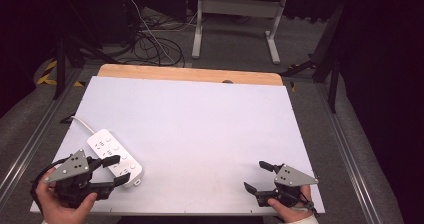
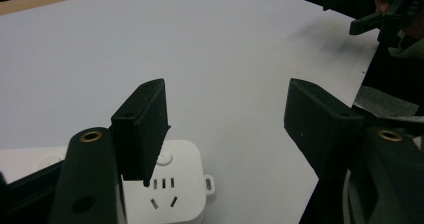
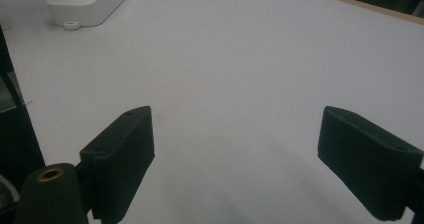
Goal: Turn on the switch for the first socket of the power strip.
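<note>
The left gripper (image 1: 117,170) sits at the near left corner of the worktop (image 1: 200,124), held in a hand (image 1: 65,204) that comes up from the near edge and grips it from below. It lies roughly level, its grey plate facing up and its jaws pointing toward the right edge. The jaws stand apart, released, straddling the near end of the power strip (image 1: 114,156) without pressing on it; in the left gripper view one jaw hangs above the strip's (image 2: 172,184) socket face while the other is out over bare worktop beside it.

The power strip, white, lies flat near the left edge, running at a slant from the left edge toward the near edge, its cord (image 1: 82,124) trailing off toward the left edge.

The right gripper (image 1: 260,176) rests at the near right corner, held in a hand (image 1: 290,209) from the near edge, pointing toward the left edge. Its jaws are spread wide with nothing between them, well apart from the strip (image 3: 90,4).
</note>
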